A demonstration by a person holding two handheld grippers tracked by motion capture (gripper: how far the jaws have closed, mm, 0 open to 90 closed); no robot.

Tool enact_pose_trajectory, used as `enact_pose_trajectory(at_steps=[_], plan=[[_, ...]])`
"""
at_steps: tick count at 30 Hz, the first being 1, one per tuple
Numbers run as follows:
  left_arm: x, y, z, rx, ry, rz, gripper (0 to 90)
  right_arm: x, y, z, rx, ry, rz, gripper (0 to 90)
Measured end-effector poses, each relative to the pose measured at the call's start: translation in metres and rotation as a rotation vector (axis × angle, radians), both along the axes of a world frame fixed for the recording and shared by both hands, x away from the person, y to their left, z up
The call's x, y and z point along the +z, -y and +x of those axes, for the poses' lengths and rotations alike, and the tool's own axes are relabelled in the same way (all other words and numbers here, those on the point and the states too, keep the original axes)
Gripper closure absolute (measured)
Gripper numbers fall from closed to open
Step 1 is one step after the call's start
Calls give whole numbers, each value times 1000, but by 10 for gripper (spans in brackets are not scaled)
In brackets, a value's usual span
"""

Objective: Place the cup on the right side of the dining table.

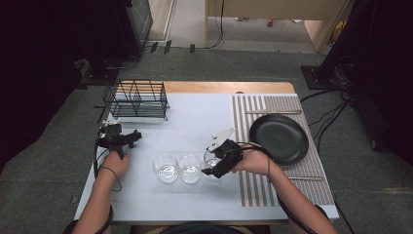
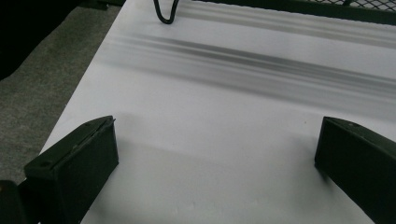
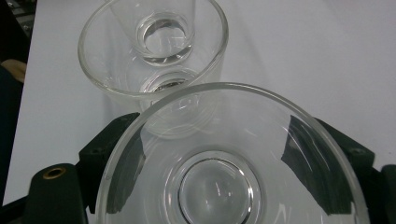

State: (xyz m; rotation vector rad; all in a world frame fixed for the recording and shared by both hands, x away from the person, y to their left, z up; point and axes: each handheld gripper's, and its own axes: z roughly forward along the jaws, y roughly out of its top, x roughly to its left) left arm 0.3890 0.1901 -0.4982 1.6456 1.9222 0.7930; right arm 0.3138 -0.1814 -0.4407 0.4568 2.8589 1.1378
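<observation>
A white table [image 1: 195, 117] carries a striped mat [image 1: 253, 187] on its right side, with a black plate [image 1: 278, 138] lying on it. A black wire rack [image 1: 135, 99] stands at the far left. Three clear glasses sit in a row near the person: the left glass [image 1: 165, 167], the middle glass [image 1: 190, 168] and the right glass [image 1: 212, 157]. The right gripper [image 1: 217, 163] has its jaws either side of the right glass; whether they press it I cannot tell. The left gripper [image 1: 127, 139] rests spread wide over bare table beside the rack.
</observation>
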Motion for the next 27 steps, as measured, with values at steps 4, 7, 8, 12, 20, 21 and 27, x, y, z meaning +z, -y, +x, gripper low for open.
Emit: enact_pose_trajectory(at_steps=[4,7,8,12,20,21,27], plan=[[0,0,0,0,0,0,0,1,1,1,-4,4,4,192],[0,0,0,0,0,0,0,1,1,2,-15,4,10,192],[0,0,0,0,0,0,0,1,2,2,-15,1,12,192],[0,0,0,0,0,0,0,0,3,4,-27,0,8,192],[0,0,0,0,0,0,0,1,4,6,-59,-2,14,192],[0,0,0,0,0,0,0,1,4,6,-61,-1,16,192],[0,0,0,0,0,0,0,2,5,8,-93,-6,10,192]])
